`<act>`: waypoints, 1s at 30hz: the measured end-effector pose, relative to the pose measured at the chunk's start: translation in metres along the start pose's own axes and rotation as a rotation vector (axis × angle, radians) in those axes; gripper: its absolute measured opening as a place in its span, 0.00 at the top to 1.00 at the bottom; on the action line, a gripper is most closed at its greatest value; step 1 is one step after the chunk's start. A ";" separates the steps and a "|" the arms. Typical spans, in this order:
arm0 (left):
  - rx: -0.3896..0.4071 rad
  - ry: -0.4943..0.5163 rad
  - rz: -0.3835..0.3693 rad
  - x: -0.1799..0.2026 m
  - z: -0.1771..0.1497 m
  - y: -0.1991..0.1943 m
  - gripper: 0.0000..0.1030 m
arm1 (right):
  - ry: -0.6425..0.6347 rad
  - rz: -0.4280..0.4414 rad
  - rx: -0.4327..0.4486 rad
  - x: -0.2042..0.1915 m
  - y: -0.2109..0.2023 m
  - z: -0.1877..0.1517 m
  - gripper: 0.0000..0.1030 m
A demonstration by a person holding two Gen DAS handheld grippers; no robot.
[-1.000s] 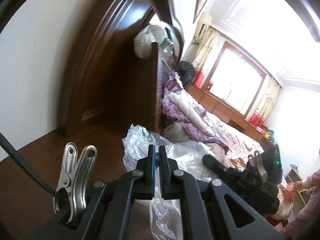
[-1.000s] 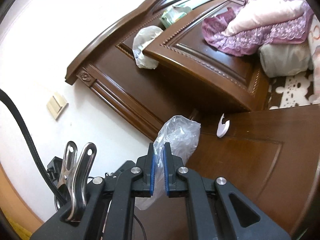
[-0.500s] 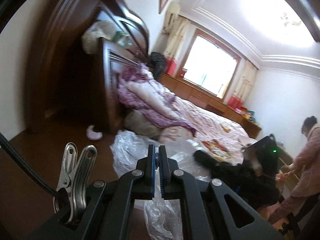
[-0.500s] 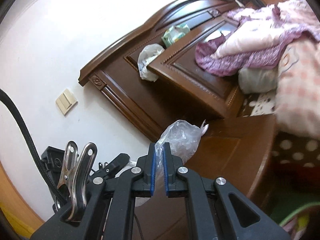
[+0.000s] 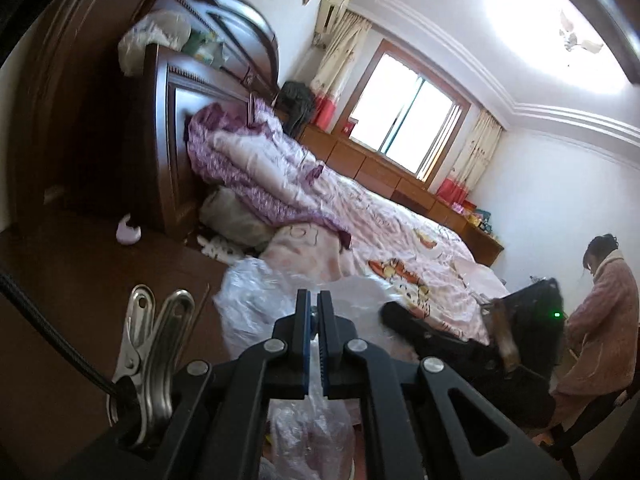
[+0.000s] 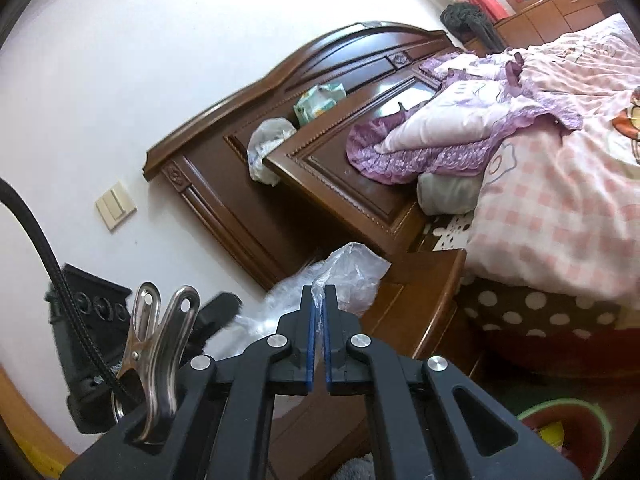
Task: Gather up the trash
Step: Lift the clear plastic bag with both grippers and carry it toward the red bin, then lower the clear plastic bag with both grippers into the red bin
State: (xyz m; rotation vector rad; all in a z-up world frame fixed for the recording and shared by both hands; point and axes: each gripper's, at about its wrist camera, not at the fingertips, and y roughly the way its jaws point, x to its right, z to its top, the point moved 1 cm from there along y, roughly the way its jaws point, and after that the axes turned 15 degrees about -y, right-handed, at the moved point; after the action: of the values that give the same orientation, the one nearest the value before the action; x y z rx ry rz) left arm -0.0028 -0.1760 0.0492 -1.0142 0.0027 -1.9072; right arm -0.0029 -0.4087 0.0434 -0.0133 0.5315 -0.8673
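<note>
Plastic bag pinched between both closed grippers, left gripper and right gripper.

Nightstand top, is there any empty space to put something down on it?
Yes. The nightstand is bare wood from the small white thing by the headboard forward to the plastic bag both grippers hold. The bed beside it is crowded with heaped quilts.

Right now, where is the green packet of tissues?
In the right wrist view the green packet lies on the ledge of the wooden headboard, upper middle of the picture, just beside the white plastic bag stuffed at the ledge's end.
</note>
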 end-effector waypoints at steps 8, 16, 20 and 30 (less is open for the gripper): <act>-0.106 0.008 -0.006 0.020 -0.029 0.029 0.97 | -0.014 -0.079 0.014 0.007 -0.040 -0.011 0.96; -0.210 0.037 0.003 0.055 -0.073 0.065 0.97 | -0.002 -0.167 0.004 0.030 -0.083 -0.031 0.96; -0.272 -0.002 0.002 0.065 -0.096 0.088 0.97 | 0.037 -0.186 -0.008 0.048 -0.101 -0.047 0.96; -0.426 -0.053 0.034 0.069 -0.142 0.138 0.97 | 0.117 -0.253 -0.025 0.088 -0.139 -0.075 0.96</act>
State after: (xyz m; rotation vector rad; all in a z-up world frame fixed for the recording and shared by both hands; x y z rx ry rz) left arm -0.0082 -0.3591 -0.0540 -1.3357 0.4075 -1.8889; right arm -0.0903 -0.5488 -0.0300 -0.0534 0.6590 -1.1129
